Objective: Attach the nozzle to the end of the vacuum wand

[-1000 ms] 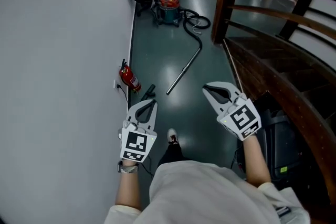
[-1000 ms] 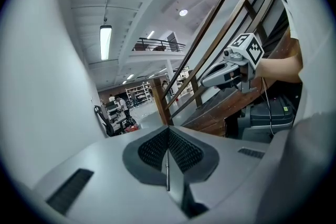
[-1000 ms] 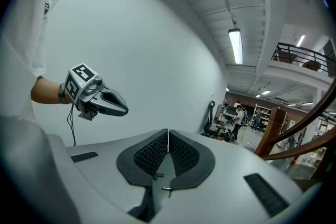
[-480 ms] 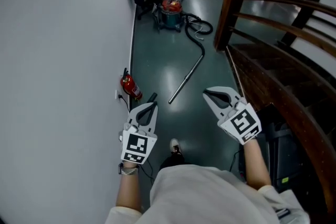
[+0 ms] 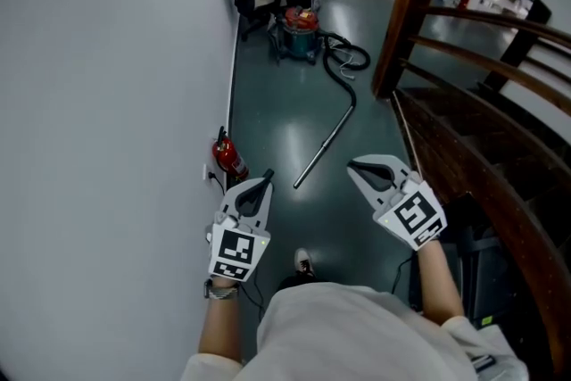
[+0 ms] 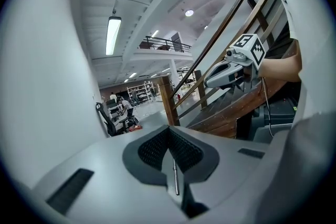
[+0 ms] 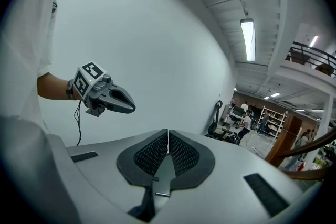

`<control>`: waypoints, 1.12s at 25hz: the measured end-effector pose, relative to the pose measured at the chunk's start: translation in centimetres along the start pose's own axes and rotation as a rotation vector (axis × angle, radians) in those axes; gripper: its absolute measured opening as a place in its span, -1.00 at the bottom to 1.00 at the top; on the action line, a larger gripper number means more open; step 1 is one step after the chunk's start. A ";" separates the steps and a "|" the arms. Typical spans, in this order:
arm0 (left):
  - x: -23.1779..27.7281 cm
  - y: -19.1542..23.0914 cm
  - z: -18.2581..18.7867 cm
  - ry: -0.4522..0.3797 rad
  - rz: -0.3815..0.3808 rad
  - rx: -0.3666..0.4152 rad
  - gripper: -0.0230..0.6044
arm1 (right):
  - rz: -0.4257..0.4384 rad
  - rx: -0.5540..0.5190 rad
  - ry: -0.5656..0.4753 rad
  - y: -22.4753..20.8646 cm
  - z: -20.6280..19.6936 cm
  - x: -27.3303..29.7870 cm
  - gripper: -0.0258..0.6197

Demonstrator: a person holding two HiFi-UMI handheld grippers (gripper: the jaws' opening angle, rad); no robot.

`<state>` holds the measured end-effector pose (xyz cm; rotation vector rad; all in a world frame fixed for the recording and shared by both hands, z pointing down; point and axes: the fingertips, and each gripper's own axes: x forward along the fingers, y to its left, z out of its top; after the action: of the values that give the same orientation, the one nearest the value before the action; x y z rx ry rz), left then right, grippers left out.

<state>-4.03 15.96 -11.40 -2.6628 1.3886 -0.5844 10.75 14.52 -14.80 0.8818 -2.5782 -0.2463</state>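
Down the corridor floor (image 5: 285,116), well ahead, stood the canister vacuum (image 5: 300,24), its hose (image 5: 343,67) curling back to the vacuum wand (image 5: 325,145). Both the left gripper (image 5: 265,184) and the right gripper (image 5: 351,165) were pressed together and empty. The approach probably called for closing in on the wand's near, free end and spreading the jaws before reaching. The wand looked like a slim, straight, shiny metal tube lying diagonally on the floor. The nozzle could not be picked out.
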 end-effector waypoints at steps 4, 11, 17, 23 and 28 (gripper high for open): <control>0.8 1.4 -0.3 0.006 0.000 0.002 -0.93 | -0.005 0.004 -0.004 -1.1 0.2 1.4 -0.83; 2.1 3.4 -1.2 0.006 -0.009 -0.009 -0.93 | 0.008 -0.010 0.003 -2.1 0.4 4.1 -0.83; 3.3 5.0 -2.1 0.019 -0.002 -0.019 -0.93 | -0.001 -0.011 0.003 -3.2 0.3 5.7 -0.83; 4.5 6.7 -2.7 0.025 -0.008 -0.016 -0.93 | -0.008 -0.013 0.014 -4.1 0.2 7.3 -0.83; 5.4 7.6 -3.2 0.035 -0.012 -0.016 -0.93 | -0.013 -0.008 0.017 -4.7 0.0 8.2 -0.83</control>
<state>-8.31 7.50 -8.77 -2.6883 1.3927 -0.6264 7.41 5.77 -13.53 0.8936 -2.5547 -0.2514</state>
